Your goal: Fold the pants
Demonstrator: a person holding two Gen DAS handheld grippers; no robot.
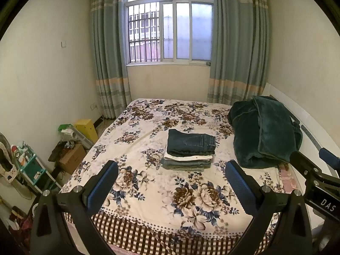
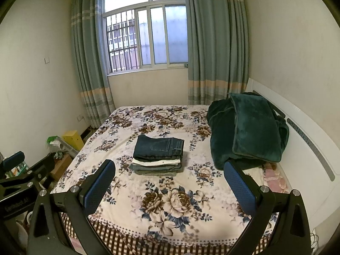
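A stack of folded pants (image 1: 189,149) lies in the middle of the floral bed (image 1: 148,193), with dark blue jeans on top, a white pair under them and lighter denim at the bottom. The stack also shows in the right wrist view (image 2: 158,155). My left gripper (image 1: 172,182) is open and empty, held above the near end of the bed, well short of the stack. My right gripper (image 2: 170,182) is open and empty too, beside the left one. Part of the right gripper shows at the right edge of the left wrist view (image 1: 314,174).
A bunched dark green blanket (image 1: 263,131) lies at the right of the bed by the white headboard (image 2: 308,148). A pink pillow (image 2: 274,178) peeks out below it. Boxes (image 1: 72,157), a yellow bin (image 1: 86,127) and a teal shelf (image 1: 31,167) crowd the floor on the left.
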